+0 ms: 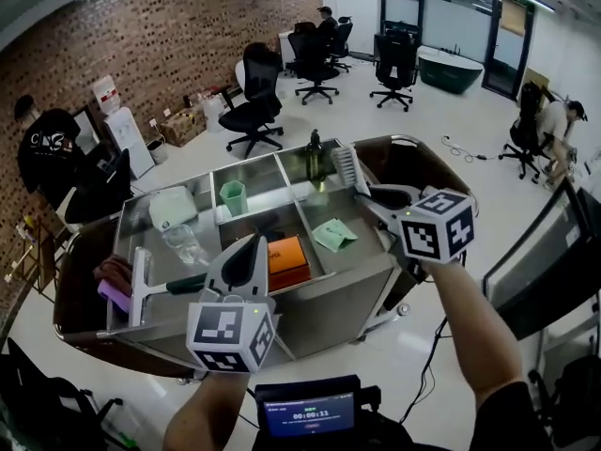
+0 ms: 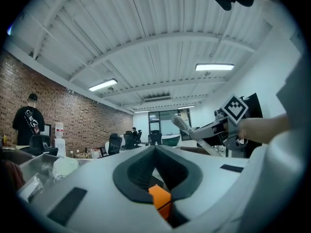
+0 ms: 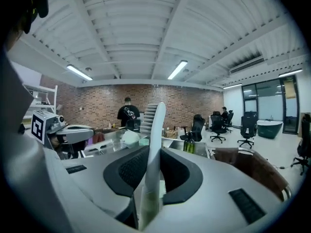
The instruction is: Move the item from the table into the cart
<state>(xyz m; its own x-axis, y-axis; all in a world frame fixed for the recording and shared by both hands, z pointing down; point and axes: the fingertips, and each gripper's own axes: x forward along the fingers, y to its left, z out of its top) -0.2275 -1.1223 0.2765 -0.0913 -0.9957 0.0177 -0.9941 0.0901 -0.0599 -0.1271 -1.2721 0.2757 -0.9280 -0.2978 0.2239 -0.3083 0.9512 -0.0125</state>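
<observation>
My right gripper (image 1: pixel 372 195) is shut on the handle of a white brush (image 1: pixel 346 165) and holds it bristles-up over the back right of the steel cart (image 1: pixel 331 308). In the right gripper view the brush (image 3: pixel 156 125) stands upright between the jaws of the right gripper (image 3: pixel 148 154). My left gripper (image 1: pixel 254 248) hovers over the cart's front, above an orange box (image 1: pixel 286 256). Its jaws meet at the tips with nothing held. In the left gripper view the left gripper (image 2: pixel 155 150) points level across the room, and the brush (image 2: pixel 181 123) shows to its right.
The cart's compartments hold a green cup (image 1: pixel 233 196), a dark bottle (image 1: pixel 315 153), a green packet (image 1: pixel 333 235), a white pack (image 1: pixel 172 207), a clear bottle (image 1: pixel 184 243) and a squeegee (image 1: pixel 141 289). A brown table (image 1: pixel 68 285) curves round the cart. Office chairs and people are farther back.
</observation>
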